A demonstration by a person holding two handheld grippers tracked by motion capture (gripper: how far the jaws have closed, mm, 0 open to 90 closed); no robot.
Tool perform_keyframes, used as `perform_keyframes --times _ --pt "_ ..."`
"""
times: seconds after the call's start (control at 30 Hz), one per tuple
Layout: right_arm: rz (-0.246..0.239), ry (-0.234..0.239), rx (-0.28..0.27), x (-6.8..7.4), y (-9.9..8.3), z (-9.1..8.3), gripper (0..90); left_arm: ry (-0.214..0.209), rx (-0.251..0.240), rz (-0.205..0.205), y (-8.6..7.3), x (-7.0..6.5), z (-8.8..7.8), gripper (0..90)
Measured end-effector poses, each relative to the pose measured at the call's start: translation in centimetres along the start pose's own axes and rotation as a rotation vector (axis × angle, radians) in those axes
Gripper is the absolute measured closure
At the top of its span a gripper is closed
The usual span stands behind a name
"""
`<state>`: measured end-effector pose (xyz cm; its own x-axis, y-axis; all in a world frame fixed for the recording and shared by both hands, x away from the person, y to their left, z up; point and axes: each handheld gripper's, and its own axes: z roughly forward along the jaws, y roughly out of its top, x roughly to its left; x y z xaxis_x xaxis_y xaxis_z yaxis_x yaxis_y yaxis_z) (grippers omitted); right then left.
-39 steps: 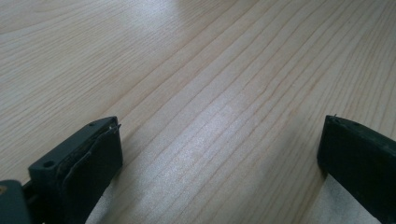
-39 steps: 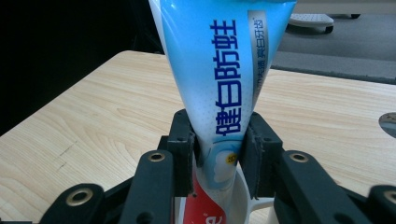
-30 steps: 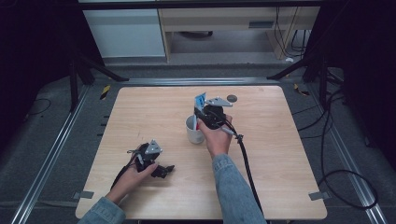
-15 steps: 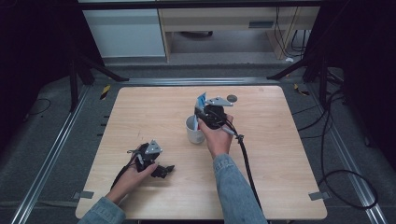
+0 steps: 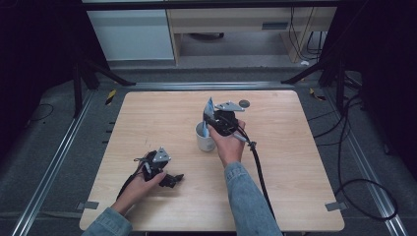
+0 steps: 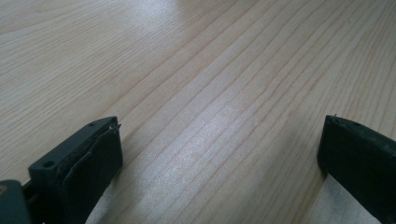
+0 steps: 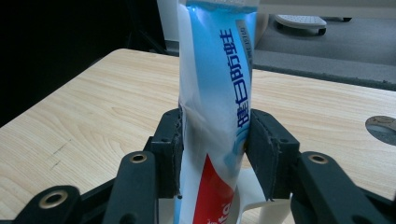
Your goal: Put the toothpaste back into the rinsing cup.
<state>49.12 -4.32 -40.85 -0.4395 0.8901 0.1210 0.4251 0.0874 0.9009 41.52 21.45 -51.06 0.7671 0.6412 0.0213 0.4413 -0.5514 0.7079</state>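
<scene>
Right gripper view shows your right gripper (image 7: 215,154) around the toothpaste tube (image 7: 217,93), which stands up in the white cup (image 5: 205,138) near the middle of the worktop (image 5: 295,162). Its jaws have just been opening, so the tube looks dropped in and you only need to let go. Your left gripper (image 5: 169,179) rests wide and empty at 7 o'clock.
</scene>
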Motion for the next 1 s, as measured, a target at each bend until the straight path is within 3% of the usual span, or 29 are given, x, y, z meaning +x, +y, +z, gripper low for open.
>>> perform_keyframes --times 0.13,0.33,1.0 --pt "-0.011 -0.002 0.004 0.2 0.1 -0.1 55.1 0.0 -0.001 -0.001 0.0 0.0 0.0 0.0" --pt "-0.069 -0.006 0.016 0.9 0.3 -0.2 51.1 0.0 -0.003 -0.003 0.0 0.0 0.0 0.0" --pt "-0.136 -0.02 0.041 1.7 0.8 -0.6 43.4 0.001 -0.003 -0.001 0.0 0.0 0.0 0.0"
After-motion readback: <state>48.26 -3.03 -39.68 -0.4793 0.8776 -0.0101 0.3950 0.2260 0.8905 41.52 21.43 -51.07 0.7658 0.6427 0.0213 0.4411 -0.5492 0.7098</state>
